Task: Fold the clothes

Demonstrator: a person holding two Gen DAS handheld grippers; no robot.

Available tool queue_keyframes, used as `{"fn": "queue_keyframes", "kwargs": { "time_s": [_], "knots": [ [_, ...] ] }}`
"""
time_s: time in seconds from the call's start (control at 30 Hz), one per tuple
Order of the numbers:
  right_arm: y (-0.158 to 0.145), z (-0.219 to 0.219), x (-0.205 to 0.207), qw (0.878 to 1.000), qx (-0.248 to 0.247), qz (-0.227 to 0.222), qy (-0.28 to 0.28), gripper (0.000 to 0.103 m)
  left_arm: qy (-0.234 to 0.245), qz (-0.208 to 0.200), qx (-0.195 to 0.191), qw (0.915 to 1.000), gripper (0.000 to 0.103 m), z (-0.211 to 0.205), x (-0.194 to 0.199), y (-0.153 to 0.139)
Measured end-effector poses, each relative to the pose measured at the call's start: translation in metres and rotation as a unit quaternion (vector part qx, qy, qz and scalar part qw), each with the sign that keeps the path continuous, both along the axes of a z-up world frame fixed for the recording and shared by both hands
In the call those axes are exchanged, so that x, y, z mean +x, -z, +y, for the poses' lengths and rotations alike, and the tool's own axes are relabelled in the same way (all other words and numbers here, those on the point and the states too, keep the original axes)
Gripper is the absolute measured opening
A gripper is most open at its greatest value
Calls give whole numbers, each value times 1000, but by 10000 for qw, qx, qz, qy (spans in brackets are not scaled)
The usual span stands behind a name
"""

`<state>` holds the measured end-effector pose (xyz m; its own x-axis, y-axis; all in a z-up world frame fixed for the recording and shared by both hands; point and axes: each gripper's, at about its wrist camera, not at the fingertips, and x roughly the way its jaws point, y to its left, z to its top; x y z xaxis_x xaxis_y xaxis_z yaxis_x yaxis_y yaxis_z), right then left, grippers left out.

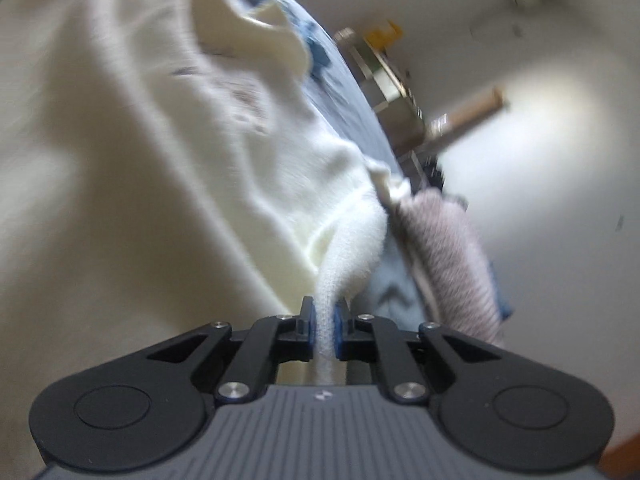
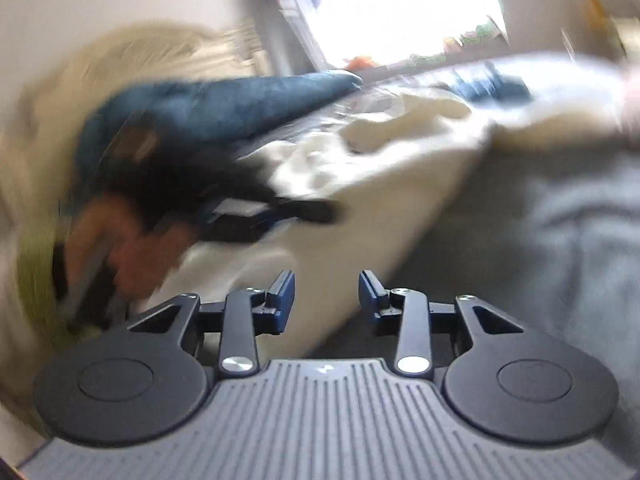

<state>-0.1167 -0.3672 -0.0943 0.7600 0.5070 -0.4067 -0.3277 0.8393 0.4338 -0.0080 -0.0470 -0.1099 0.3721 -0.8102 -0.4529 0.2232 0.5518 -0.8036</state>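
Note:
A cream white garment (image 1: 180, 152) fills the left wrist view, spread over a bed and pulled taut toward the camera. My left gripper (image 1: 324, 320) is shut on a ribbed edge of this garment (image 1: 348, 252). In the blurred right wrist view the same cream garment (image 2: 352, 200) lies across the bed. My right gripper (image 2: 326, 292) is open and empty just above the garment's near edge. The left gripper with the hand that holds it (image 2: 224, 208) shows at the left of that view, in a blue sleeve.
A pink-grey knitted piece (image 1: 452, 256) lies right of the held edge on the blue patterned bedding (image 1: 340, 92). Grey fabric (image 2: 552, 248) lies to the right under my right gripper. A bright window (image 2: 400, 8) is behind the bed. Shelves (image 1: 384, 76) stand by the wall.

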Motion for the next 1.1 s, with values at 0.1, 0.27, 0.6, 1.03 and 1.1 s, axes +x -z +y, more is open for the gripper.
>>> {"fn": "queue_keyframes", "kwargs": {
  "time_s": [0.1,0.27,0.6,1.03,1.1],
  "knots": [
    [12,-47,43,9895,1069,868,442,42,-179,221,-324,9991,8,18,-3,13],
    [30,-82,110,9600,2114,1614,876,44,-214,370,-547,9976,10,32,-6,27],
    [10,-39,195,9686,1858,1534,618,43,-82,-688,342,9970,37,40,-26,-5],
    [-10,12,219,9705,1492,1832,472,57,647,-2185,2641,9372,30,-32,-82,-24],
    [-9,13,224,9674,1558,1951,431,58,574,-2300,2855,9286,23,-33,-83,-25]
  ]
}}
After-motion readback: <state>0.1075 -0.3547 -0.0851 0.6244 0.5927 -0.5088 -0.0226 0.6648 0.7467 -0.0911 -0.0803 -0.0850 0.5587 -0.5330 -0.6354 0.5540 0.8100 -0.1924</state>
